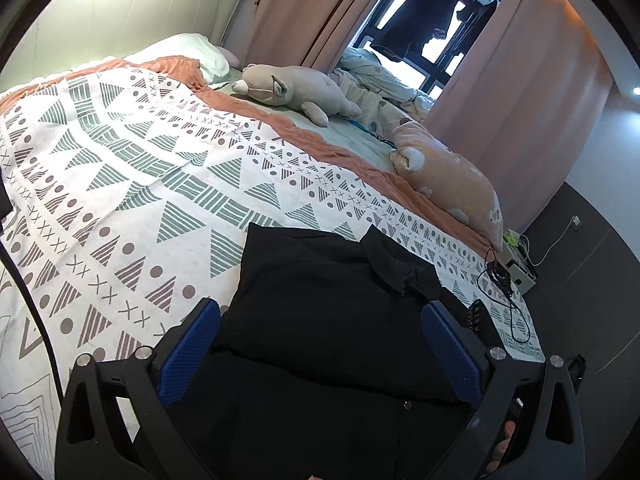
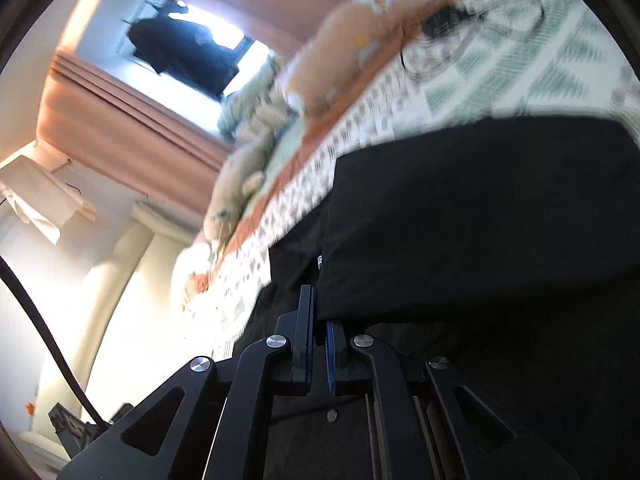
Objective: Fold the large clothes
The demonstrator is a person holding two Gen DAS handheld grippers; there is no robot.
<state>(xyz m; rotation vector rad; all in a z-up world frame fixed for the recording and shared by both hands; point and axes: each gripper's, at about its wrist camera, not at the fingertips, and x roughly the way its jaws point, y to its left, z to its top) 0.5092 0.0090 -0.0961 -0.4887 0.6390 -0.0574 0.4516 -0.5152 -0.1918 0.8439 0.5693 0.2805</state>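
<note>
**A:** Where is the garment?

**B:** The large black soft-cloth garment point(image 1: 320, 300) lies on the near part of the white bedspread with grey and brown triangle print point(image 1: 140, 184), already doubled over on itself. One flap, perhaps a collar or sleeve end, sticks up at the garment's far right corner.

**A:** And the claws?

**B:** The left gripper point(image 1: 320, 344) hovers over the garment's near edge, blue pads spread wide, holding nothing. The right gripper point(image 2: 319, 320) has its fingers pressed almost together on a fold of the same black cloth point(image 2: 480, 220). That view is blurred, so I judge it a pinch from the fabric running into the narrow gap.

**A:** How will it handle?

**B:** Limp and light, I'd say, with no stiffness. It will sag from any single hold and drag on the bedspread. Smooth dark cloth may slip from a shallow nip.

**A:** Where should it be taken?

**B:** At the edge or corner, several layers deep, with the left gripper on the garment's opposite near corner.
</note>
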